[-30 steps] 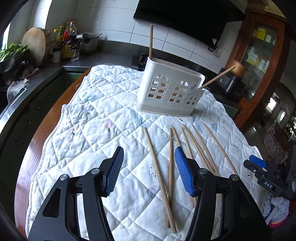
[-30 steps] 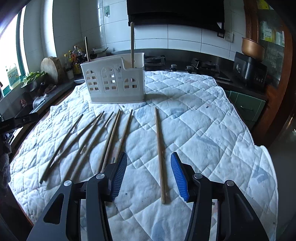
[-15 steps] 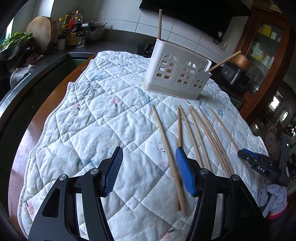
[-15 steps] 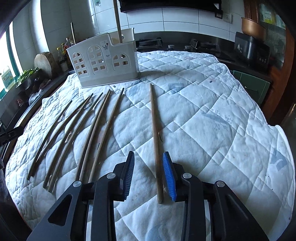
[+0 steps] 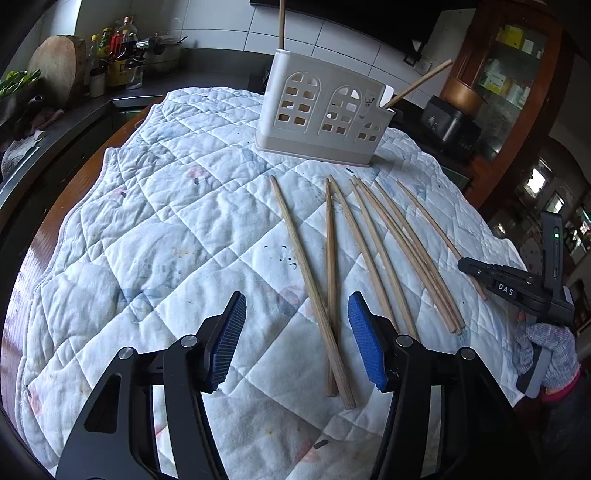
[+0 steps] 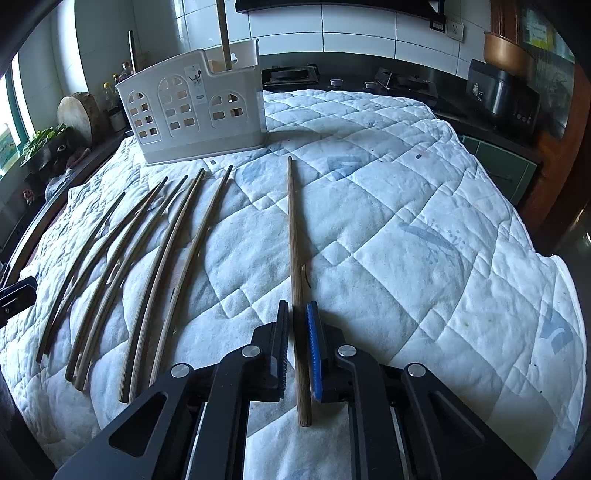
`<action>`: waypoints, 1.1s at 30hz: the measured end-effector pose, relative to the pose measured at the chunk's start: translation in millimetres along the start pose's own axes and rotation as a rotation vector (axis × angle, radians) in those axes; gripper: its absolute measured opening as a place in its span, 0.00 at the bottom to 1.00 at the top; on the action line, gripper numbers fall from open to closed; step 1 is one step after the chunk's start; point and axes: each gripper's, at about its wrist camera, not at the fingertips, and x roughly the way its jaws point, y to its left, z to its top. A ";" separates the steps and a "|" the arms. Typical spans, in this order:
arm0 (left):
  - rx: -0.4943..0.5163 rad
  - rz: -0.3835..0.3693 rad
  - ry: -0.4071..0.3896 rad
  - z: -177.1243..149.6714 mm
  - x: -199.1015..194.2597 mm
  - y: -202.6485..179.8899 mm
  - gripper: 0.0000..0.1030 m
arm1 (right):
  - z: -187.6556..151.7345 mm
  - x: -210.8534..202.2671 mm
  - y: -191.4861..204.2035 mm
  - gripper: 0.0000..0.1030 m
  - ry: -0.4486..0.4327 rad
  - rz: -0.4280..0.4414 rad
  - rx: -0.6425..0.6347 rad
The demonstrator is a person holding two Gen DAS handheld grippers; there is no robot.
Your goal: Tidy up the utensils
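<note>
Right wrist view: right gripper (image 6: 297, 350) jaws just closed on lone wooden chopstick (image 6: 294, 236) lying flat on quilted white cloth (image 6: 406, 221), near white plastic utensil caddy (image 6: 192, 110). Left gripper (image 5: 295, 343) half open, empty, straddling two crossed wooden chopsticks (image 5: 325, 295).

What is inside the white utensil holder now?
Two wooden chopsticks stand in the white utensil holder: one upright, one leaning out at the low end. Their lower parts are hidden by the walls; the holder's bottom cannot be seen.

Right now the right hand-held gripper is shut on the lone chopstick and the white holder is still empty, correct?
Not quite: the white holder already has chopsticks standing in it, as the right wrist view shows. The right hand-held gripper is indeed shut on the lone chopstick.
</note>
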 end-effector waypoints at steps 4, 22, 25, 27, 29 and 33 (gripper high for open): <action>0.009 -0.012 0.015 1.4 8.2 -7.2 0.36 | -1.7 -2.0 1.5 0.07 -0.006 -0.005 -0.003; -0.107 -0.022 0.077 2.9 37.7 -2.0 0.16 | -6.6 -7.2 5.2 0.07 -0.018 0.019 0.001; -0.112 -0.018 0.079 2.6 39.3 -0.3 0.11 | -6.7 -7.4 5.0 0.07 -0.019 0.020 0.002; -0.104 -0.014 0.080 2.2 40.1 -0.3 0.08 | -6.7 -7.6 4.8 0.07 -0.020 0.022 0.003; -0.100 -0.014 0.078 1.8 39.6 0.0 0.06 | -7.4 -8.3 5.3 0.07 -0.024 0.021 0.003; -0.096 -0.020 0.054 5.0 31.7 1.5 0.06 | -7.8 -14.8 8.2 0.07 -0.041 0.024 0.004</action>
